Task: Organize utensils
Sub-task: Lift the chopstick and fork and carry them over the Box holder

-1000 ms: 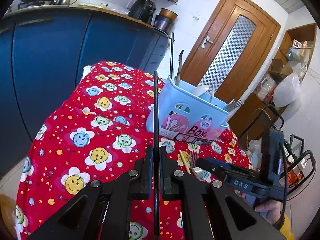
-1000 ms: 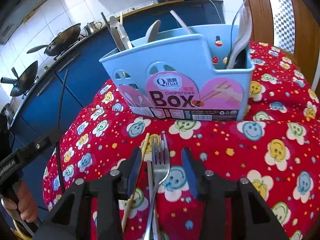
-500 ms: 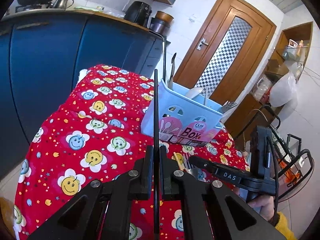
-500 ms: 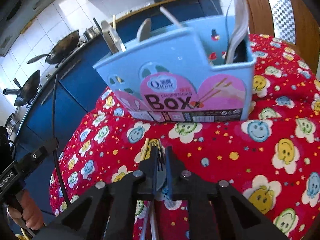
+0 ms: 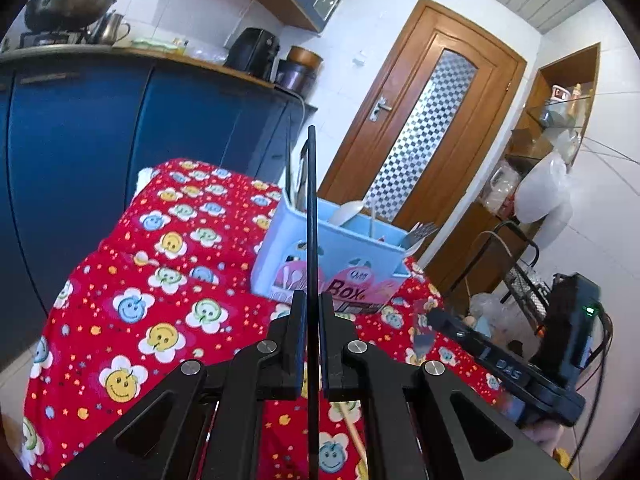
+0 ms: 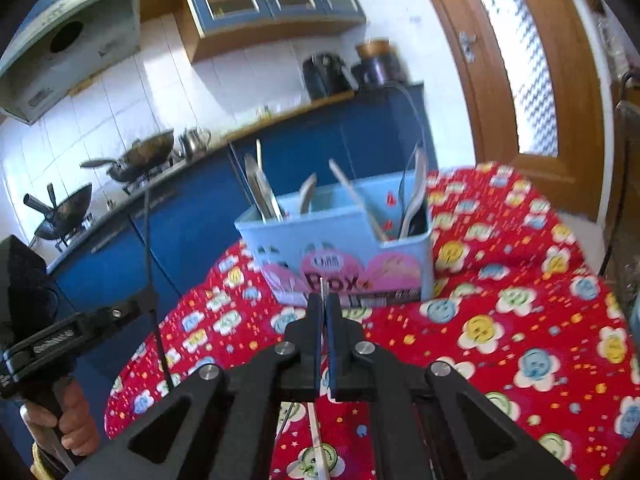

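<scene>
Black chopstick (image 5: 311, 216) stands upright, pinched in the clenched left gripper (image 5: 311, 312) above the table's (image 5: 132, 320) middle, near the blue utensil box (image 5: 332, 252). Thin, stiff, light, probably slippery; a mid-shaft hold suits. Right gripper (image 6: 323, 312) clenches a fork (image 6: 322, 286).

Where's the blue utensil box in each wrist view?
Left wrist: utensil box centre, just past the left gripper, partly behind the black chopstick it holds.
Right wrist: box centre, beyond the right gripper.
Shared landmark: wooden door.
</scene>
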